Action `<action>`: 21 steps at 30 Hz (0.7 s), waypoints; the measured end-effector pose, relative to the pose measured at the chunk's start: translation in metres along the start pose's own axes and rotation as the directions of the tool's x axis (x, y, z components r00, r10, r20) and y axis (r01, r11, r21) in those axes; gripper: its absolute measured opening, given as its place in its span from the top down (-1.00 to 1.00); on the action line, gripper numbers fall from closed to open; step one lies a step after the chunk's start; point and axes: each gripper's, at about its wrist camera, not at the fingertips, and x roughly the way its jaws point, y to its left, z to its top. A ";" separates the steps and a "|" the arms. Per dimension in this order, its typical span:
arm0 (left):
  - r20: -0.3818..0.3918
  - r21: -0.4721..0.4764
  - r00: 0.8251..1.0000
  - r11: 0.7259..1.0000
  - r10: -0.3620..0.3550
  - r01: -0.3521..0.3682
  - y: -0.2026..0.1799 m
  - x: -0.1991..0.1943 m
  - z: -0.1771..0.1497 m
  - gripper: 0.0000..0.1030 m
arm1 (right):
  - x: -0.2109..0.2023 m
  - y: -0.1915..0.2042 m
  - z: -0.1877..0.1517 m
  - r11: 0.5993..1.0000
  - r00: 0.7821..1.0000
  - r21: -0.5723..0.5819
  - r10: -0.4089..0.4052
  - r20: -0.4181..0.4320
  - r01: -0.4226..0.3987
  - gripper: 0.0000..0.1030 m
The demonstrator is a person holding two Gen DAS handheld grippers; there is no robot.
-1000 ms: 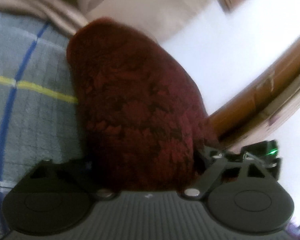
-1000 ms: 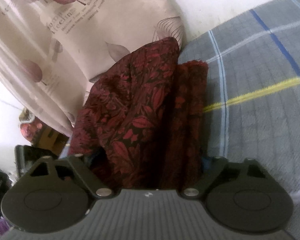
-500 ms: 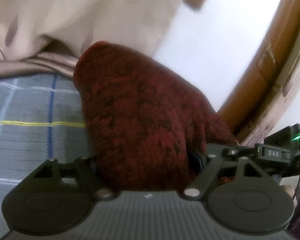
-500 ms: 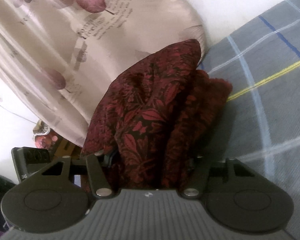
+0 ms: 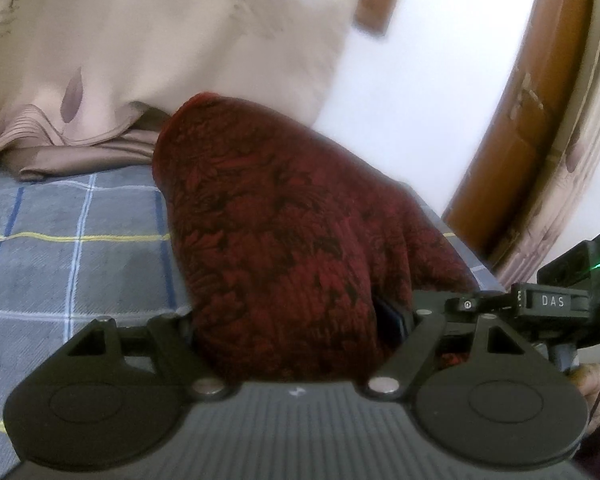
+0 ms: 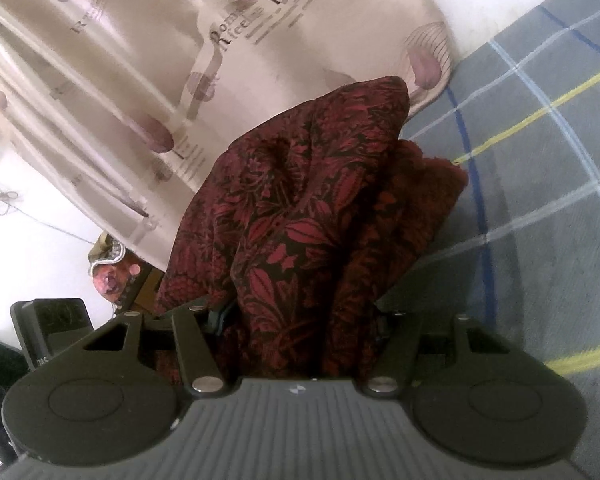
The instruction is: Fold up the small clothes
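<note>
Since a second ago both grippers have lifted the dark red floral-patterned cloth (image 5: pixel 284 248) higher, so more of the beige printed curtain (image 5: pixel 148 60) now shows behind it, and the right gripper (image 6: pixel 300 320) has narrowed on its bunch of fabric. Nearest the left camera, the left gripper (image 5: pixel 292 320) stands wide with a thick wad of the cloth filling the gap between its jaws, clamped on it. In the right view the cloth (image 6: pixel 300 220) hangs in folds out of the jaws, pinched there. Beneath lies the grey bed cover with blue, white and yellow check lines (image 5: pixel 68 248). Further off are the curtain, the white wall (image 5: pixel 428 100) and a brown wooden frame (image 5: pixel 540 100).
</note>
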 end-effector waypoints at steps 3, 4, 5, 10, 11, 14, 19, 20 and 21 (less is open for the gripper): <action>0.003 0.007 1.000 1.000 0.003 -0.003 0.001 -0.007 -0.003 -0.56 | -0.001 0.007 -0.005 1.000 1.000 -0.003 -0.004 -0.003 0.004 -0.18; 0.003 0.008 1.000 1.000 0.003 -0.003 0.001 -0.009 -0.004 -0.56 | 0.000 0.009 -0.007 1.000 1.000 -0.003 -0.006 -0.004 0.006 -0.18; 0.004 0.008 1.000 1.000 0.004 -0.004 0.001 -0.011 -0.006 -0.56 | 0.000 0.012 -0.009 1.000 1.000 -0.004 -0.006 -0.007 0.006 -0.18; 0.003 0.005 1.000 1.000 0.005 -0.005 0.003 -0.022 -0.013 -0.56 | -0.001 0.016 -0.016 1.000 1.000 -0.004 -0.011 -0.010 0.011 -0.18; 0.003 0.004 1.000 1.000 0.005 -0.005 0.004 -0.025 -0.017 -0.56 | -0.001 0.017 -0.019 1.000 1.000 -0.001 -0.012 -0.011 0.012 -0.18; 0.000 -0.002 1.000 1.000 0.005 -0.005 0.007 -0.031 -0.024 -0.56 | 0.000 0.022 -0.028 1.000 1.000 0.000 -0.015 -0.014 0.015 -0.18; 0.000 -0.011 1.000 1.000 0.001 -0.001 0.009 -0.034 -0.029 -0.56 | 0.001 0.028 -0.038 1.000 0.999 -0.003 -0.023 -0.023 0.023 -0.18; 0.001 -0.011 1.000 1.000 0.000 0.000 0.010 -0.035 -0.029 -0.56 | 0.001 0.029 -0.039 1.000 0.999 -0.006 -0.024 -0.025 0.024 -0.18; 0.001 -0.012 1.000 1.000 0.001 -0.001 0.009 -0.035 -0.029 -0.56 | 0.001 0.030 -0.040 1.000 0.999 -0.008 -0.024 -0.026 0.024 -0.18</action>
